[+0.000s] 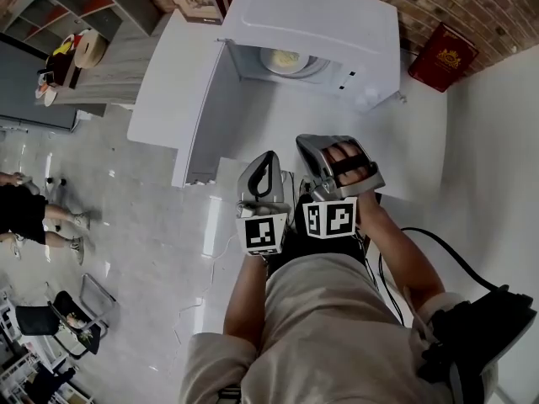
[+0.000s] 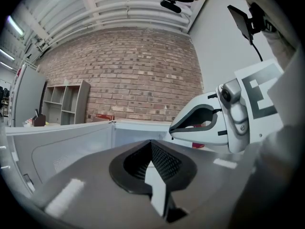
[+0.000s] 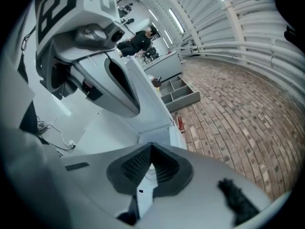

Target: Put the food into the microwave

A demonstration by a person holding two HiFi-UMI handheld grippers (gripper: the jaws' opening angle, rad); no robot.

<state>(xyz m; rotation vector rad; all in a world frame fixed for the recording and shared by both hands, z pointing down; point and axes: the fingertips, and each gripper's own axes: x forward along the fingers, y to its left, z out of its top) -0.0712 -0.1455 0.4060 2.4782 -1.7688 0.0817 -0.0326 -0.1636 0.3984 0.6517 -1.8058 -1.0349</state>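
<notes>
The white microwave stands on a white table with its door swung open to the left. Inside it sits a plate with pale food. Both grippers hang close to my body, short of the microwave and side by side. My left gripper is shut with nothing between its pads. My right gripper is shut and empty too, its pads meeting. In the left gripper view the microwave lies ahead and the right gripper is alongside. The left gripper fills the upper left of the right gripper view.
A red book leans on the brick wall right of the microwave. Another book stands behind the door. A grey shelf unit is far left, with a person on the floor side. A black cable runs at my right.
</notes>
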